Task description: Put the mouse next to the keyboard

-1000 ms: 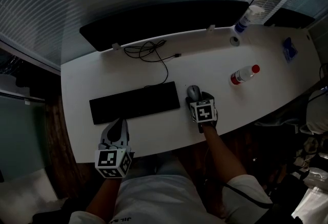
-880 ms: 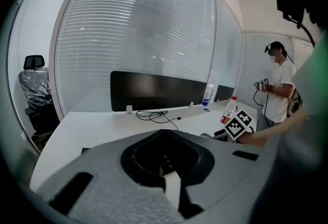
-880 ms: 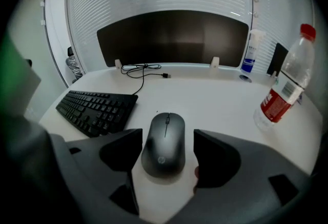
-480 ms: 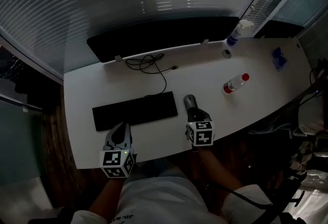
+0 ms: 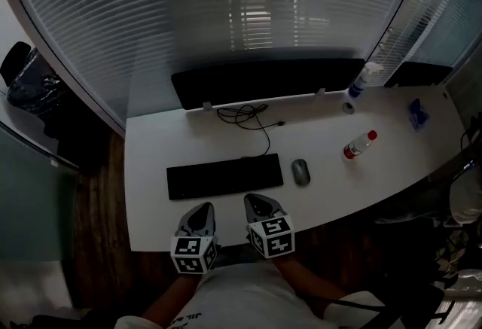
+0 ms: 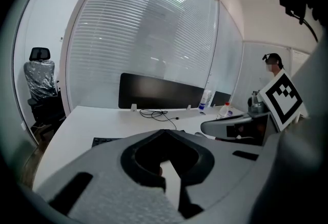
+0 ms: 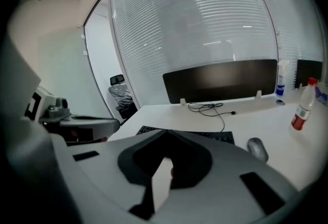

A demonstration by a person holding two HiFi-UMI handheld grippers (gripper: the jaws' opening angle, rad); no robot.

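The grey mouse (image 5: pixel 300 172) lies on the white table (image 5: pixel 151 139) just right of the black keyboard (image 5: pixel 224 176), apart from both grippers. My right gripper (image 5: pixel 256 205) hovers at the table's near edge, below the keyboard's right end. Its jaws have just been closing and are shut with nothing between them. My left gripper (image 5: pixel 202 213) sits beside it on the left, also shut and empty. In the right gripper view, the mouse (image 7: pixel 257 148) and keyboard (image 7: pixel 225 137) lie ahead beyond the closed tips (image 7: pixel 165 133). The left gripper view shows its closed tips (image 6: pixel 164 131) over the keyboard (image 6: pixel 105 141).
A black monitor (image 5: pixel 267 79) stands along the table's back edge, with a coiled cable (image 5: pixel 245 115) in front. A red-capped bottle (image 5: pixel 359 145), a spray bottle (image 5: pixel 364 79) and a blue item (image 5: pixel 418 114) stand at the right. A wrapped chair (image 5: pixel 30 83) is off the left side.
My right gripper drew back from the mouse towards the near edge, leaving the mouse by the keyboard. The left gripper shifted right, close beside the right one. The head view pulled back.
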